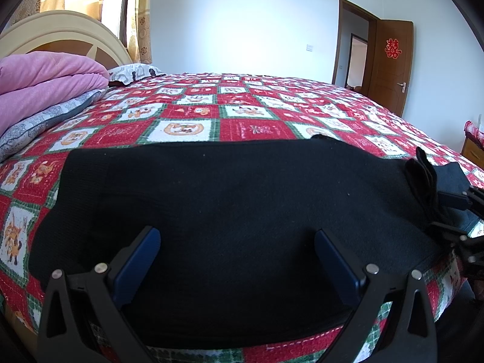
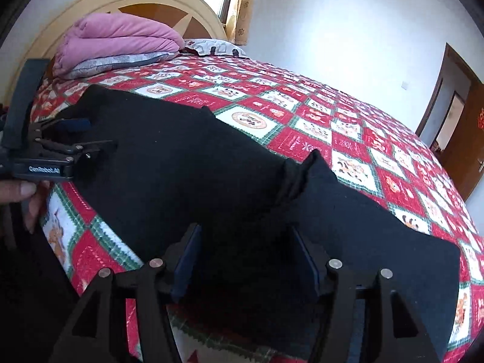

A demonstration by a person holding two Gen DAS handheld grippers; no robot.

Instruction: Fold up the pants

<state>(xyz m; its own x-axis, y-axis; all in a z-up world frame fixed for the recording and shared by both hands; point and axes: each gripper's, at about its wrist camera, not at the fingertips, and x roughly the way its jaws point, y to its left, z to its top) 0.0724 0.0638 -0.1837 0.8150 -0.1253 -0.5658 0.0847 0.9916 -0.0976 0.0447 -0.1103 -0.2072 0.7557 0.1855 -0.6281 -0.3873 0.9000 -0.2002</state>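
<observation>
Black pants (image 1: 230, 205) lie flat on the red patchwork quilt (image 1: 193, 112), along its near edge, well short of the pink folded blanket (image 1: 45, 75) at the headboard end. They look doubled already, leg over leg, making one long band.

Left gripper (image 1: 237, 257) hovers low over the near hem of the pants, jaws spread wide, nothing pinched between them. Right gripper (image 2: 245, 257) sits over the other end of the pants, jaws parted with cloth under and between them but the pads not pressing on it: released, not grasping. Just beyond it a bunched ridge of fabric (image 2: 298, 178) stands up from the pants; the dark cloth makes it hard to read, probably a cuff or a fold edge.

Step in hand, as judged: between folds, both claws free and repositioning.

Next move calls for: each claw to pinch a corner on one end of the pants, all layers caught, then lift and carry that end over toward the other end, flattening the ridge on the way.
</observation>
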